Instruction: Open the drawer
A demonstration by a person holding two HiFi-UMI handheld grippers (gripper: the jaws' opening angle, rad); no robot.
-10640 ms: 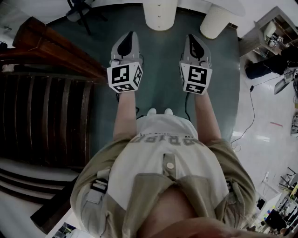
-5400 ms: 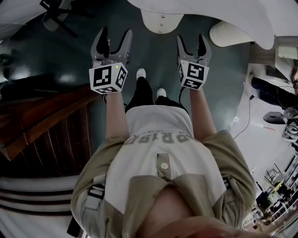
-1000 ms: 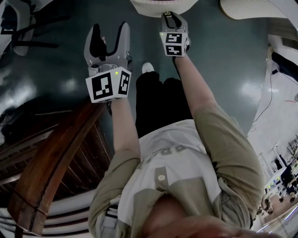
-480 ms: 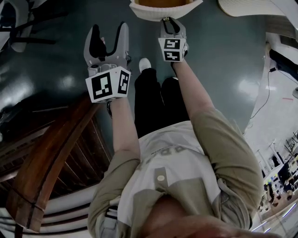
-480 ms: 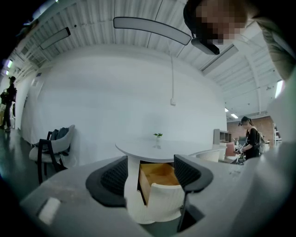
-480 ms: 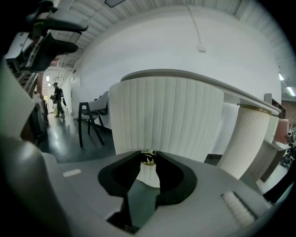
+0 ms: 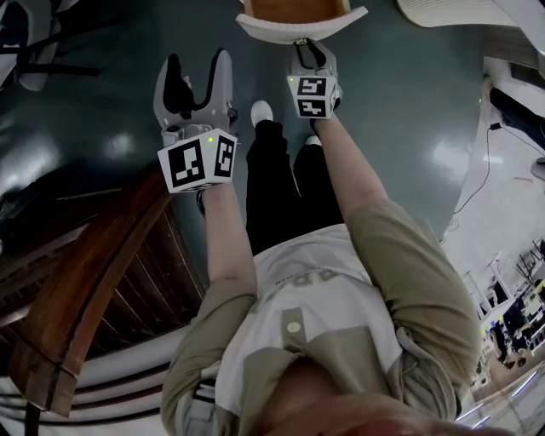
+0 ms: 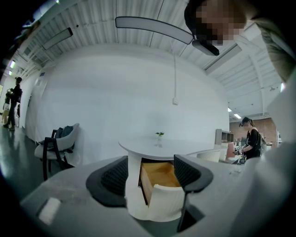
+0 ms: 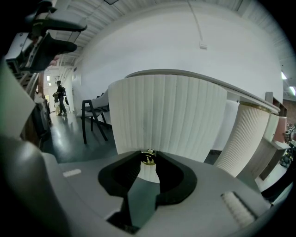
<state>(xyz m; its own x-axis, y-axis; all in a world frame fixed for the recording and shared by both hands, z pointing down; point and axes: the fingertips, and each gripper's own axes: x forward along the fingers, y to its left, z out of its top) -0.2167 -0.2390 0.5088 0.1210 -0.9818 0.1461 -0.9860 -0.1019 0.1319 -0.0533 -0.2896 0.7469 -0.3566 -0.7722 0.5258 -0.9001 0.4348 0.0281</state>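
— Since your right claw is clenched on the little gold knob of the drawer, you have the opening well in hand. The drawer stands out from the white fluted pedestal under the round tabletop, and its pale wooden inside shows.

— Agreed. From your left gripper view you see it side-on, with a good part of the box drawn clear of the pedestal. Whether it has reached its stop, you cannot tell from here. I judge the task mostly done. What may be left for you is the last of the pull, then letting go of the knob.

— Your left claw takes no part. Its jaws stand released and wide, with nothing between the pads. It hangs over the dark floor, well apart from the drawer, which only appears between its jaws in the distance.

— And is there any writing you can read?

— Very little. The marker cube on your right claw and the left claw's cube carry only black-and-white square patterns, no words. Your shirt bears a line of lettering, but it sits folded and turned away, so you cannot make it out. Neither the drawer front nor the knob shows any brand or label.
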